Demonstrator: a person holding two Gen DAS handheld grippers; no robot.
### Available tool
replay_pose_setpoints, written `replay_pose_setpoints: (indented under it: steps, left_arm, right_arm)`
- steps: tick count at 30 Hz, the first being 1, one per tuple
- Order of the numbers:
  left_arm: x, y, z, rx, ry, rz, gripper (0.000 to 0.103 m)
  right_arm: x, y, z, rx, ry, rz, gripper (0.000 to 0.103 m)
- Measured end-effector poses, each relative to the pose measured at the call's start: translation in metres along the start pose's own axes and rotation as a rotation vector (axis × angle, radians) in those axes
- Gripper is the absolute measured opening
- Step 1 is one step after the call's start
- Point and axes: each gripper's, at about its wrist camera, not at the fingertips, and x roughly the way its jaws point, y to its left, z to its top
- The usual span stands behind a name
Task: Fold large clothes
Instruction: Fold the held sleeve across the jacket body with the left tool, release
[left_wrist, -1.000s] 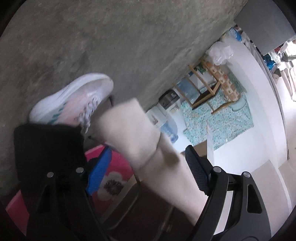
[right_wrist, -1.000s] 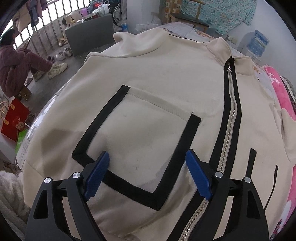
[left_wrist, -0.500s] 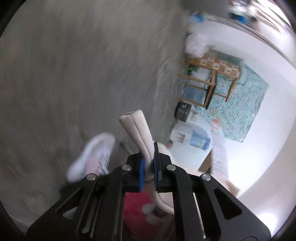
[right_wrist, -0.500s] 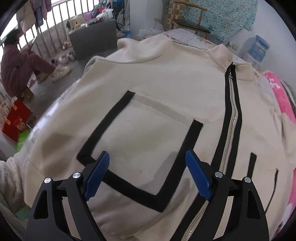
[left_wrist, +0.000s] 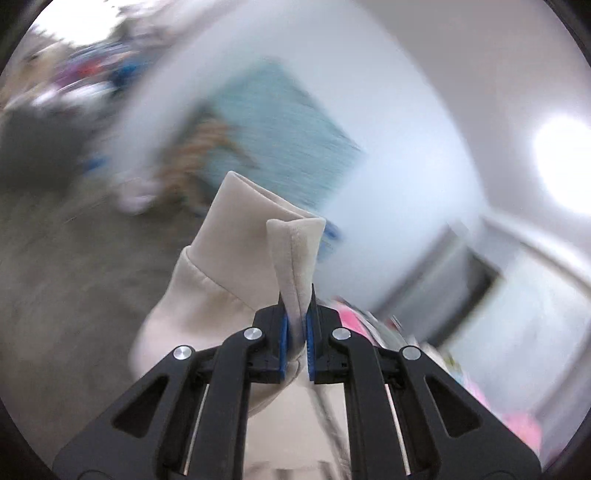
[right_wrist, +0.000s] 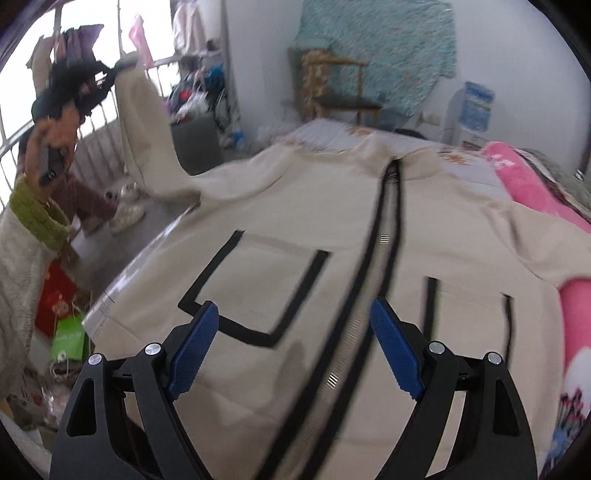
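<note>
At far left the left gripper has its fingers pinched tight on the cream sleeve cuff, lifted clear of the bed. The jacket lies flat, zip up. Carry the sleeve across the chest, keeping it taut. To the right, the right gripper hovers with fingers spread wide and empty, ready to pin the body

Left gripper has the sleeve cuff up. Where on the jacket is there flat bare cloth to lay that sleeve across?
Flat cloth lies on the jacket chest between the black-outlined pocket and the collar. The right gripper hangs open over the pocket and zipper. Crowded: pink blanket along the far edge.
</note>
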Motion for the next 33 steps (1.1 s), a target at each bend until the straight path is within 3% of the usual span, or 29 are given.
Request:
replay_pose_setpoints:
  steps: [3, 6, 9, 11, 12, 14, 18, 23, 27, 29, 33]
  left_arm:
    - [0.048, -0.094, -0.027, 0.173, 0.103, -0.079, 0.007]
    - [0.095, -0.145, -0.077, 0.269, 0.246, -0.104, 0.007]
    - [0.141, -0.157, -0.140, 0.284, 0.438, -0.076, 0.012]
    - [0.161, -0.149, -0.177, 0.271, 0.572, -0.037, 0.036]
    - [0.169, -0.139, -0.196, 0.252, 0.634, -0.006, 0.038]
    - [0.162, -0.128, -0.215, 0.220, 0.686, 0.004, 0.041]
    - [0.130, -0.116, -0.227, 0.226, 0.642, 0.020, 0.051]
    - [0.091, -0.106, -0.230, 0.328, 0.567, 0.202, 0.052]
    - [0.070, -0.091, -0.253, 0.360, 0.574, 0.294, 0.052]
    - [0.065, -0.085, -0.266, 0.388, 0.586, 0.341, 0.052]
    - [0.071, -0.074, -0.286, 0.452, 0.609, 0.450, 0.051]
  right_arm:
    - [-0.026, -0.017, -0.012, 0.044, -0.043, -0.020, 0.082]
    - [-0.046, -0.037, -0.028, 0.104, -0.068, -0.036, 0.082]
    - [-0.056, -0.059, -0.044, 0.181, -0.060, -0.039, 0.082]
    - [-0.056, -0.078, -0.054, 0.236, -0.025, -0.036, 0.082]
    - [-0.054, -0.086, -0.057, 0.259, 0.002, -0.028, 0.082]
    - [-0.052, -0.100, -0.059, 0.296, 0.034, -0.012, 0.082]
    - [-0.054, -0.127, -0.043, 0.330, 0.052, 0.049, 0.082]
    - [-0.052, -0.151, -0.007, 0.355, 0.067, 0.168, 0.082]
    - [-0.004, -0.167, 0.017, 0.476, 0.176, 0.318, 0.081]
    - [0.030, -0.173, 0.022, 0.525, 0.255, 0.348, 0.070]
    - [0.086, -0.181, 0.020, 0.614, 0.377, 0.359, 0.058]
